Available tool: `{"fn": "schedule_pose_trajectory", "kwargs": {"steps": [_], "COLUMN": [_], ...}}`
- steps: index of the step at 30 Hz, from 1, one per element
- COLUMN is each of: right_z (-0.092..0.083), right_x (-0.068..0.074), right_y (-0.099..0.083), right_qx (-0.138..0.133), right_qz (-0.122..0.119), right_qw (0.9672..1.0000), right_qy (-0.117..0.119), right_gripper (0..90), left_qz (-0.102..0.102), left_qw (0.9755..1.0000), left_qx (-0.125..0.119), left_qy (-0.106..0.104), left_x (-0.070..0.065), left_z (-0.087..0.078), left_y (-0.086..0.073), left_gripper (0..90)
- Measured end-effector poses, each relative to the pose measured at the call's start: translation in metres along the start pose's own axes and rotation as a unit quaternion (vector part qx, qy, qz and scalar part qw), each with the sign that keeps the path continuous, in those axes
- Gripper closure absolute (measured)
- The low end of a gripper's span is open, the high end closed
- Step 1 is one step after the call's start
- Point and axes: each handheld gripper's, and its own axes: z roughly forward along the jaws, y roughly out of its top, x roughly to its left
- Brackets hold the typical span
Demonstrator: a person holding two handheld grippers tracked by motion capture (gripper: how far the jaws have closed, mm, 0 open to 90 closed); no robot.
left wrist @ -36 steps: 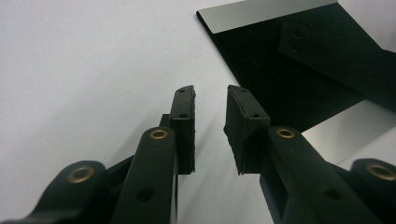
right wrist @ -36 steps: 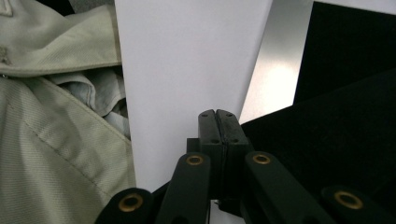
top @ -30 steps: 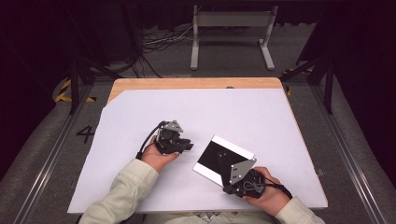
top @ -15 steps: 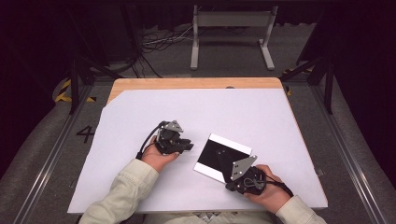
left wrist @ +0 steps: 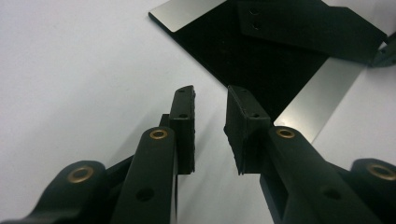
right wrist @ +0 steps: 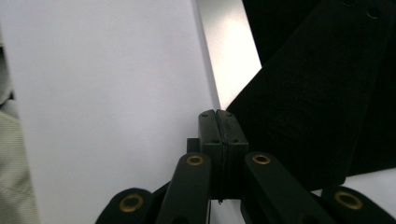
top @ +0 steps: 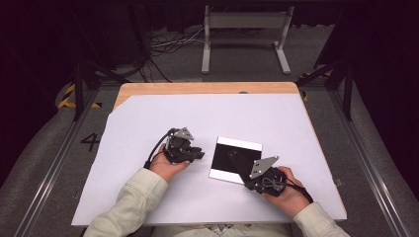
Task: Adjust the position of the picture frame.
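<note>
A flat black plate (top: 223, 163) with pale bands along two edges lies on the white sheet (top: 148, 123) in the middle of the table. My right gripper (top: 246, 174) reaches onto it from the lower right, shut on a thin matte black strip (top: 236, 159) that lies across the plate. In the right gripper view the pads (right wrist: 218, 114) are pressed together, with the strip (right wrist: 303, 102) fanning out over the plate's silvery band (right wrist: 229, 46). My left gripper (top: 200, 154) rests just left of the plate, jaws partly apart and empty (left wrist: 210, 100); beyond them lie the plate (left wrist: 261, 70) and the strip's two-holed end (left wrist: 308, 23).
The white sheet covers most of a wooden tabletop (top: 197, 88). A metal stand (top: 244, 29) and cables sit on the dark floor behind. Rails run along both sides of the table.
My right gripper has slid a little to the right with the strip. The plate has turned slightly anticlockwise, and its far edge has shifted left. The left gripper has stayed put.
</note>
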Motion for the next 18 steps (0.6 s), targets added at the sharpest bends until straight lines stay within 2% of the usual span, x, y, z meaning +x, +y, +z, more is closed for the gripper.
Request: {"fn": "schedule_pose_trajectory", "kwargs": {"steps": [4, 5, 10, 18], "right_z": [0.0, 0.0, 0.0, 0.0], "right_x": [-0.008, -0.012, -0.02, -0.026], "right_y": [-0.001, -0.002, -0.004, -0.004], "right_qx": [-0.004, -0.006, -0.01, -0.011], "right_qz": [0.011, 0.012, 0.022, 0.027], "right_qw": [0.9999, 0.9997, 0.9988, 0.9979], "right_qy": [-0.011, -0.022, -0.042, -0.058], "right_gripper": [90.0, 90.0, 90.0, 90.0], "left_qz": [-0.002, -0.004, -0.008, -0.007], "left_qw": [1.0, 1.0, 1.0, 1.0], "left_qx": [0.001, 0.002, 0.001, 0.0], "left_qy": [0.0, 0.0, -0.001, -0.002], "left_x": [-0.001, -0.001, -0.001, -0.001], "left_z": [0.0, 0.0, 0.0, 0.0], "left_y": [0.0, 0.0, -0.001, -0.001], "left_gripper": [73.3, 73.3, 73.2, 73.2]}}
